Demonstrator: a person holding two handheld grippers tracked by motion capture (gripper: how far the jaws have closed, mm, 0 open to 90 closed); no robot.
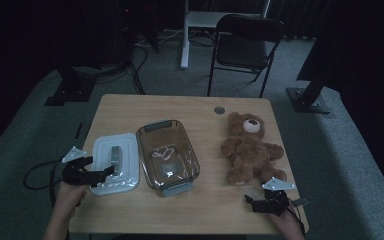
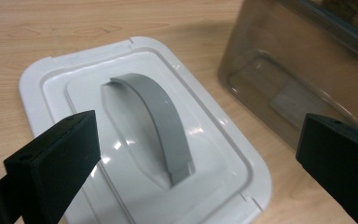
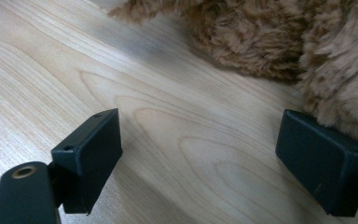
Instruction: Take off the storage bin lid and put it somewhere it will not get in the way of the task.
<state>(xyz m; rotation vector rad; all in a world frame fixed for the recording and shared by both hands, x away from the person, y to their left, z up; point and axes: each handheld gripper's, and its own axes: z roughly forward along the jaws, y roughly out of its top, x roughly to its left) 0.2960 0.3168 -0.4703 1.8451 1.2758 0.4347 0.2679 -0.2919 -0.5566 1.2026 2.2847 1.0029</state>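
A white lid [image 1: 114, 162] with a grey arched handle [image 2: 163, 121] lies flat on the wooden table, just left of a clear smoky container [image 1: 167, 155] with grey end grips. My left gripper [image 1: 99, 169] hovers at the lid's near left edge, open, jaws wide apart on either side of the handle and touching nothing. In the left gripper view the lid [image 2: 74, 79] sits below the gripper [image 2: 200, 140] and the container [image 2: 298, 70] stands at the right. A brown teddy bear [image 1: 250, 147] lies at the table's right. My right gripper [image 1: 260, 202] rests open near its foot, with bare wood between the jaws.
The right gripper [image 3: 200, 140] has the bear's fur [image 3: 261, 37] close ahead and beside its right jaw. A round grommet [image 1: 219, 110] sits in the table's far edge. A black folding chair [image 1: 245, 45] stands beyond the table. A cable loops on the floor at the left.
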